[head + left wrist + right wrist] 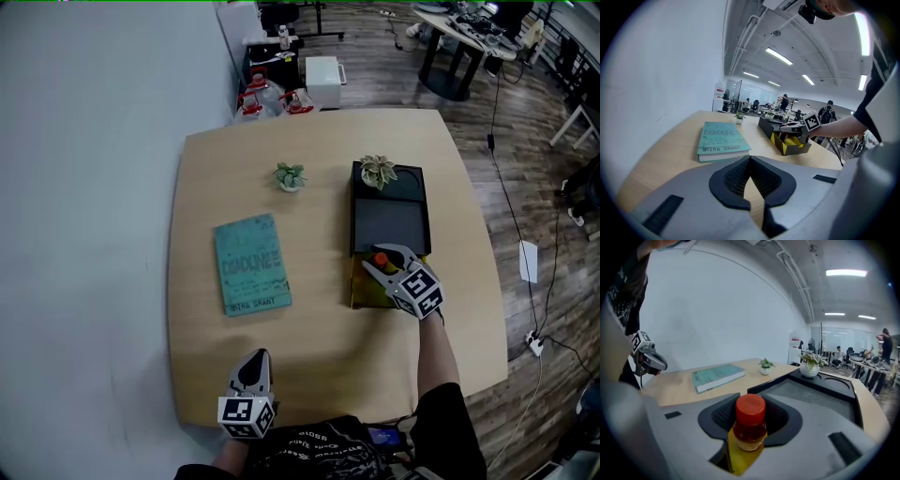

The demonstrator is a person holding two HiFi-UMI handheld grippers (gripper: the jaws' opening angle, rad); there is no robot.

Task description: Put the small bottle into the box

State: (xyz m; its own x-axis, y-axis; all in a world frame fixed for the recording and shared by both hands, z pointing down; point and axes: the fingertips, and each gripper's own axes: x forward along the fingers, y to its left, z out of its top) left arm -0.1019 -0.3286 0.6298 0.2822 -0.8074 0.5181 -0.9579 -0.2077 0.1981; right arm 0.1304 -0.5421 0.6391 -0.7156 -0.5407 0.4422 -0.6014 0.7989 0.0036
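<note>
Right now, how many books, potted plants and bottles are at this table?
Book: 1
Potted plants: 2
Small bottle: 1
Total: 4

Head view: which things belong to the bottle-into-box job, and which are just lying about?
Job: small bottle, box, right gripper holding the bottle.
Lying about: teal book, table plant, plant on the black panel, idle left gripper.

Book (251, 264) left on table (319, 366), box (389, 225) right, small plant (290, 176) behind between them; bottle (750, 423) over box's near end
</note>
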